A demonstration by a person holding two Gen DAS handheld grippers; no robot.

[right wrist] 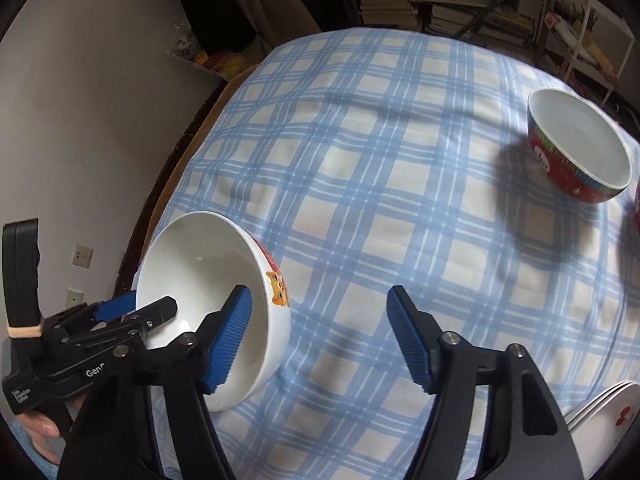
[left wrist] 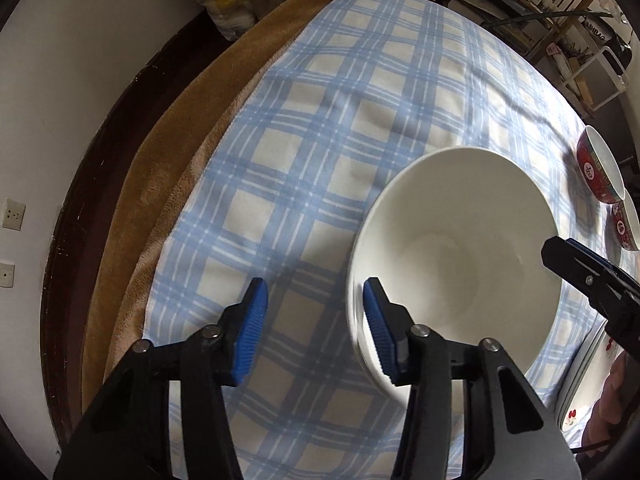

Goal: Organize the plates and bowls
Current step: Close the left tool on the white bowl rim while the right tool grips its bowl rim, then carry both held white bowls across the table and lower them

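Note:
A white bowl [left wrist: 460,240] with an orange cat on its outside [right wrist: 200,272] stands on the blue plaid tablecloth [left wrist: 320,140]. My left gripper [left wrist: 316,328] straddles its near rim, one blue pad inside the bowl and the other outside and clear of the wall, so it is open. From the other side my right gripper [right wrist: 320,336] straddles the opposite wall: its left pad is inside the bowl, its right pad well off over the cloth, also open. One finger of the right gripper [left wrist: 568,260] shows over the bowl's far rim.
Two red patterned bowls [right wrist: 576,152] [left wrist: 626,224] stand at the right of the table. A stack of white plates [right wrist: 612,408] with red motifs lies at the near right corner. A brown blanket [left wrist: 160,200] and the dark table edge run along the left by the wall.

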